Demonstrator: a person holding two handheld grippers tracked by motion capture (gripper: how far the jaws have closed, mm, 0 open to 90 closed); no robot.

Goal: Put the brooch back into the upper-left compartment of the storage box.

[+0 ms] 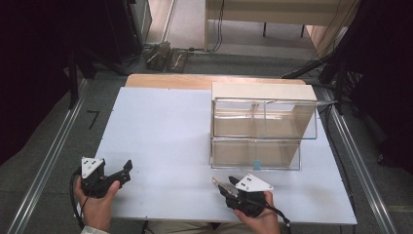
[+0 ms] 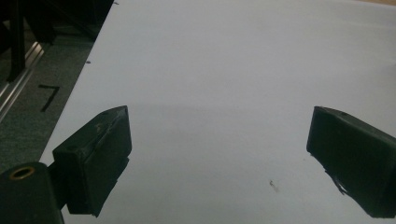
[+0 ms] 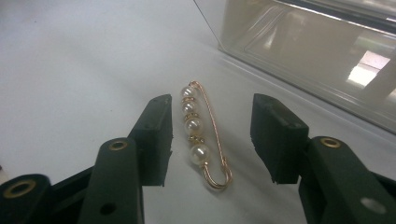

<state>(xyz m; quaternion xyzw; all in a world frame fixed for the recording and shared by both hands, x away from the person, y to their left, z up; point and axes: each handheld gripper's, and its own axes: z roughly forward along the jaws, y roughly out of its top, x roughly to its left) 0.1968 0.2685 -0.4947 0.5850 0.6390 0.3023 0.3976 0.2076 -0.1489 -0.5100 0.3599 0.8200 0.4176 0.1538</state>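
A gold safety-pin brooch with several pearls (image 3: 201, 135) lies flat on the white table, between the two jaws of my right gripper (image 3: 212, 140). The jaws stand apart on either side of it, the left one close to the pearls, the right one clear of the pin. In the high view the right gripper (image 1: 221, 184) sits at the front of the table, just below the clear box, with the brooch (image 1: 223, 185) at its tip. My left gripper (image 1: 127, 171) rests at the front left, jaws wide apart over bare table (image 2: 219, 140), nothing between them.
A clear plastic two-tier box (image 1: 260, 134) with compartments stands right of centre on the white table (image 1: 160, 141); its wall (image 3: 299, 51) is just beyond the brooch. A wooden board (image 1: 165, 80) lies under the table's far edge. Metal rails run along both sides.
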